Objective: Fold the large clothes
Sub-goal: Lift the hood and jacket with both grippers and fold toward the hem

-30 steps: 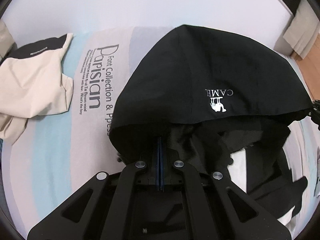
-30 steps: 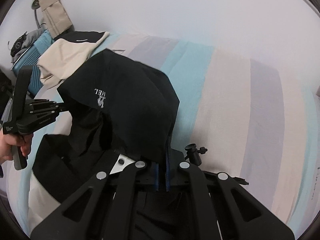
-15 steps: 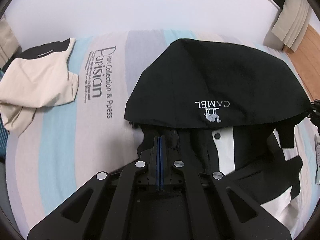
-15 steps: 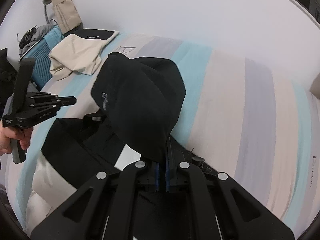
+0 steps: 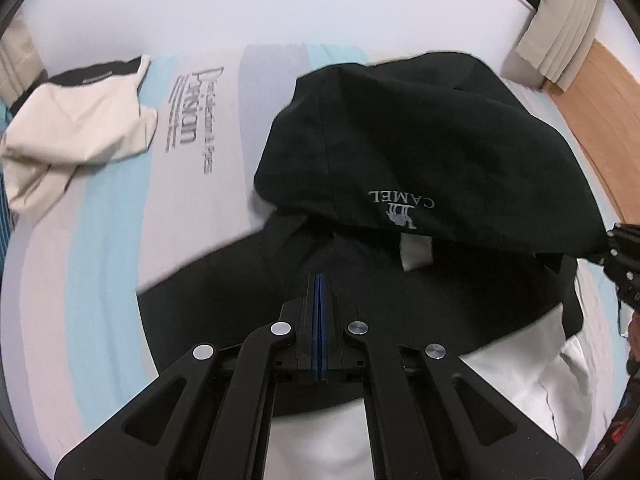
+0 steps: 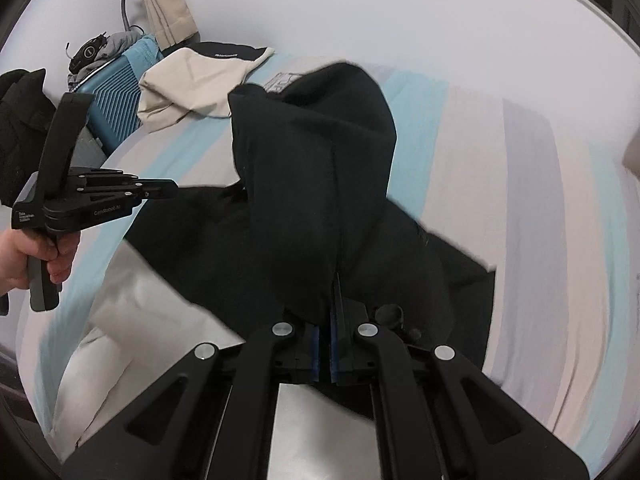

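Observation:
A black and white hooded jacket [image 5: 440, 304] lies on the striped bed sheet [image 5: 100, 280]. Its black hood [image 5: 420, 140] carries a "CAMEL" logo. In the right wrist view the hood [image 6: 312, 168] drapes towards my right gripper [image 6: 335, 284], which is shut on the hood's edge. At the left wrist view's right edge that right gripper [image 5: 614, 240] shows, pinching the same edge. My left gripper [image 5: 320, 280] is shut with nothing in it, over the jacket's black shoulder. In the right wrist view the left gripper [image 6: 170, 191] hangs in the air, apart from the hood.
A beige and black garment [image 5: 80, 120] lies crumpled at the bed's far left corner. Beside the bed stands a blue suitcase [image 6: 116, 112] with a beige curtain [image 6: 168, 4] behind it. Wooden floor [image 5: 600, 100] shows on the right. A person's hand [image 6: 24, 256] holds the left gripper.
Both grippers have drawn back towards the near side, and more of the jacket's body and white panel shows. The left gripper, at the hood's edge a second ago, now stands apart from it.

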`<action>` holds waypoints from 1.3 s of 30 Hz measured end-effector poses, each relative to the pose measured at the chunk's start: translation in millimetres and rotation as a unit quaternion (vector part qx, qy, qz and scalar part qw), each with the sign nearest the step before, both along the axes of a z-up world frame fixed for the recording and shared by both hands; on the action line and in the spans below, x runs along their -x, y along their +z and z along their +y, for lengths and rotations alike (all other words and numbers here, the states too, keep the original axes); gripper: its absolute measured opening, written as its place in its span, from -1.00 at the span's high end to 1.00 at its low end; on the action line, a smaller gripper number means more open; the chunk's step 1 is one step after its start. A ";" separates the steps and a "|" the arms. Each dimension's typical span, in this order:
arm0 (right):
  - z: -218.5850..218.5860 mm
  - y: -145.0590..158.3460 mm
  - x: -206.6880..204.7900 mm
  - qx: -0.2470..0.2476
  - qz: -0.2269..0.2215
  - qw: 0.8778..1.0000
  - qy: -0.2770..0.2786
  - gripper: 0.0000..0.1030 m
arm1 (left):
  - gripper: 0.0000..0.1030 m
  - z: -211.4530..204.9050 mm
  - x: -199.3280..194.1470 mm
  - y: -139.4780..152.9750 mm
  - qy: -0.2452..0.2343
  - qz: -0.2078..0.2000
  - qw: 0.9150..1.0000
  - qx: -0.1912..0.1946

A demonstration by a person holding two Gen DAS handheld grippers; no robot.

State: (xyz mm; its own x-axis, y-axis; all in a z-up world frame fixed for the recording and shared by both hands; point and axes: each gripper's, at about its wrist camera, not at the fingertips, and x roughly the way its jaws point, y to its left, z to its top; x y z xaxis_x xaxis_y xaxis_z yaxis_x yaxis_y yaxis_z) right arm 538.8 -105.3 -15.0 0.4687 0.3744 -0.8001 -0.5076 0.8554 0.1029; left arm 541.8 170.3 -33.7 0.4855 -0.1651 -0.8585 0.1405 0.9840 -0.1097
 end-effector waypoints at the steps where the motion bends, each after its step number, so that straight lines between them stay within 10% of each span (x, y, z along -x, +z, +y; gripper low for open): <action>1: -2.0 -2.8 9.5 -0.004 0.000 1.000 -0.004 0.96 | 1.00 -1.7 12.1 -1.1 0.002 -0.001 1.000 0.005; 4: -8.6 -10.1 32.3 -0.010 0.001 1.000 -0.014 0.96 | 0.91 -5.4 39.9 -6.6 0.011 0.002 1.000 0.011; 7: -15.0 -14.3 50.7 -0.025 0.008 0.999 -0.027 0.96 | 0.17 -11.1 64.8 -12.1 0.019 0.001 1.000 0.010; 13: -22.3 -17.7 89.4 -0.021 0.004 0.999 -0.028 0.96 | -0.34 -18.1 104.7 -19.0 0.032 0.002 0.999 0.022; 27: -55.1 -104.9 126.5 0.073 0.057 0.994 -0.054 0.96 | -0.56 -25.8 148.6 -23.9 0.025 0.004 1.000 0.006; 39: -45.5 -100.0 133.6 0.097 0.030 0.993 -0.056 0.61 | -0.83 -28.0 146.5 -26.2 -0.001 0.007 1.000 -0.008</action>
State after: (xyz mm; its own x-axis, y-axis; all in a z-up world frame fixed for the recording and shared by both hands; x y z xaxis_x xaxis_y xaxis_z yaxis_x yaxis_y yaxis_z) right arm 405.3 -150.8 -115.1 0.4475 0.1592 -0.8800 -0.4055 0.9132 -0.0410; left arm 395.2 142.3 -60.0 0.4729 -0.1523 -0.8679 0.1407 0.9854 -0.0963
